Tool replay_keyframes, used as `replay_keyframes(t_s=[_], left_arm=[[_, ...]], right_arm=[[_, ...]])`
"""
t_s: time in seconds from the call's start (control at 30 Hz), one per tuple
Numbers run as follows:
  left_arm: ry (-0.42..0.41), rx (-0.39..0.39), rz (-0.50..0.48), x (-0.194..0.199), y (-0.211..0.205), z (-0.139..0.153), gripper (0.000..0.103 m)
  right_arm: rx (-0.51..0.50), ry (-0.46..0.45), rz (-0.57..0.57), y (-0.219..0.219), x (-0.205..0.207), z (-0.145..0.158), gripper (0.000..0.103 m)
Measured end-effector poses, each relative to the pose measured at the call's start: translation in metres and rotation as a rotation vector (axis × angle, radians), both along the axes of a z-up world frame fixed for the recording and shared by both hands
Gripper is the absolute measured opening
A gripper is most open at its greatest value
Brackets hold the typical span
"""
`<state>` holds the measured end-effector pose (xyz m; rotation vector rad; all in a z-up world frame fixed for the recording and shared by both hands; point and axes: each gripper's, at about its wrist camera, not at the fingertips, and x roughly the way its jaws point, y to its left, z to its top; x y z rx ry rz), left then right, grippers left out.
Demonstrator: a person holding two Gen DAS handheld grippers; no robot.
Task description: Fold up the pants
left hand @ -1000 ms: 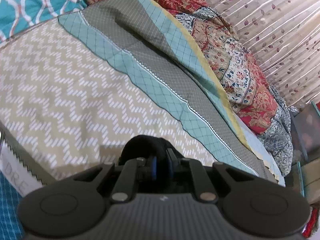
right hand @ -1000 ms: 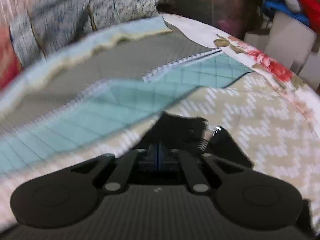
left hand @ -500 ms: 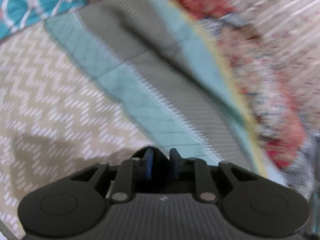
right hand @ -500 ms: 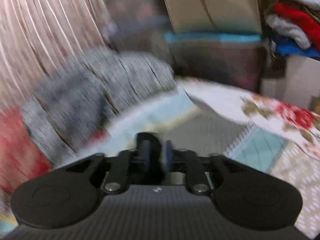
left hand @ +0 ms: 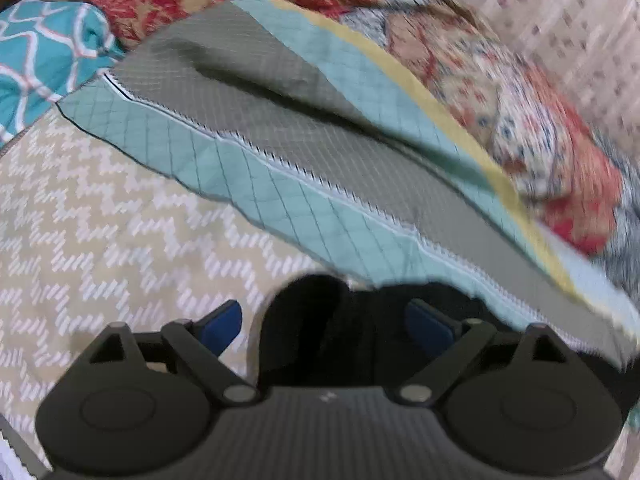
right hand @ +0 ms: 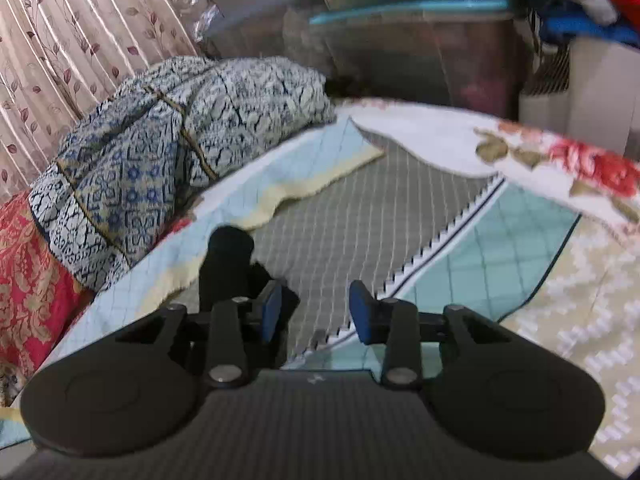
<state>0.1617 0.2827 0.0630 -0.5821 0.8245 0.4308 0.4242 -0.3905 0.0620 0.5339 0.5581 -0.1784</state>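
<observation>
Black pants [left hand: 316, 320] lie bunched on the patterned bedspread [left hand: 100, 220], between and just below the blue pads of my left gripper [left hand: 326, 320], which is open; the jaws stand wide apart and touch no cloth. In the right wrist view my right gripper [right hand: 314, 312] is open over the grey part of the bedspread [right hand: 360, 220]. A black piece of the pants [right hand: 228, 256] stands beside its left finger, outside the jaws.
A folded blue-patterned quilt [right hand: 160, 152] and a red floral quilt [left hand: 540, 128] lie along the bed's far side by a curtain [right hand: 60, 40]. A teal pillow [left hand: 44, 52] lies at the back left. Plastic storage boxes [right hand: 420, 48] stand beyond the bed's end.
Both grippers were shut on the black pants one second ago. They have opened and let the cloth go. The right gripper swung up and away toward the bed's end.
</observation>
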Motion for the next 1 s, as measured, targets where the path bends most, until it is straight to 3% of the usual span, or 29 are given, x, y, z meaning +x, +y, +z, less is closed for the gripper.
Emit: replay_keyframes(t_s=[0.1,0.2,0.3,0.37,0.43,0.47,0.53,0.57,0.63,0.7,0.8,0.9,0.93,0.97,1.0], left_arm=[[0.016,-0.048,0.006,-0.019,-0.003,-0.012,0.083],[0.021,-0.098,0.016,-0.041,-0.005,-0.024,0.077],[0.039,-0.103,0.009,-0.05,-0.012,-0.036,0.043],[0.061,-0.083,0.032,-0.051,-0.015,-0.043,0.042],[0.053,-0.098,0.059,-0.053,-0.014,-0.042,0.041],[0.046,-0.112,0.073,-0.054,-0.012,-0.04,0.041],[0.033,-0.121,0.077,-0.056,-0.011,-0.037,0.045],[0.032,-0.118,0.073,-0.057,-0.011,-0.036,0.046],[0.031,-0.111,0.062,-0.057,-0.014,-0.035,0.058],[0.027,-0.104,0.055,-0.058,-0.018,-0.036,0.064],[0.045,-0.092,0.055,-0.055,-0.023,-0.041,0.063],[0.057,-0.074,0.058,-0.053,-0.026,-0.041,0.058],[0.059,-0.067,0.065,-0.053,-0.026,-0.041,0.048],[0.062,-0.055,0.07,-0.052,-0.026,-0.04,0.041],[0.073,-0.035,0.077,-0.052,-0.025,-0.04,0.021]], right_arm=[[0.061,-0.001,-0.035,-0.011,0.002,-0.016,0.04],[0.19,-0.031,-0.052,-0.023,0.006,-0.029,0.04],[0.189,0.021,0.02,-0.002,0.03,-0.034,0.038],[0.152,0.054,0.197,0.041,0.053,-0.031,0.035],[0.089,-0.048,0.381,0.079,0.052,-0.012,0.032],[0.04,-0.103,0.398,0.086,0.049,-0.004,0.032],[-0.004,-0.138,0.306,0.078,0.046,0.002,0.034],[0.005,-0.129,0.255,0.067,0.046,0.0,0.036],[0.035,-0.093,0.174,0.046,0.047,-0.01,0.036],[0.066,-0.051,0.164,0.034,0.05,-0.021,0.038],[0.099,-0.027,0.147,0.035,0.057,-0.033,0.053],[0.134,-0.008,0.13,0.045,0.073,-0.039,0.052],[0.14,0.006,0.136,0.045,0.077,-0.043,0.05],[0.133,0.024,0.155,0.049,0.083,-0.044,0.018],[0.103,0.046,0.177,0.057,0.085,-0.042,0.007]])
